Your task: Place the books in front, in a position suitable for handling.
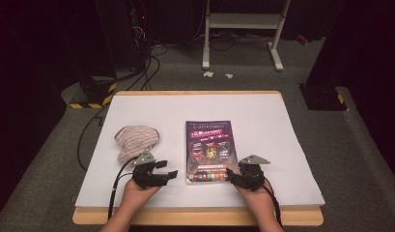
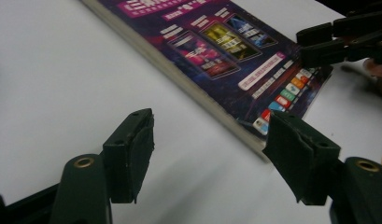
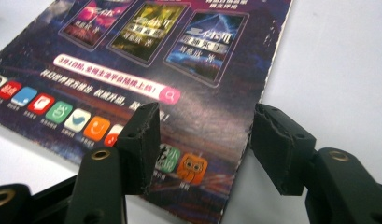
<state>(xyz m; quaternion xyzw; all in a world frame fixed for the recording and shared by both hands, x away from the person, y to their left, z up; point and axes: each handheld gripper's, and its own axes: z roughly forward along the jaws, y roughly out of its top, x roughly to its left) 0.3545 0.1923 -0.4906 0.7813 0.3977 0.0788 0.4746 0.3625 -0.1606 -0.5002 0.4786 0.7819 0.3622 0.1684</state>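
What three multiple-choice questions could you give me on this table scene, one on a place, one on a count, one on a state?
1. Where does the striped cloth lie relative to the book?
A. On top of it
B. To its left on the white table
C. To its right

2. How many cover pictures stand in a row on the book?
A. Three
B. Five
C. One

3. How do the right tool's jaws stand?
A. Clamped on the cloth
B. Pressed shut on nothing
C. Apart, over the book's near right corner

Answers: 1 B, the high view shows the cloth left of the book, apart from it. 2 A, the right gripper view shows three framed pictures side by side. 3 C, a gap shows between the pads, with the cover beneath.
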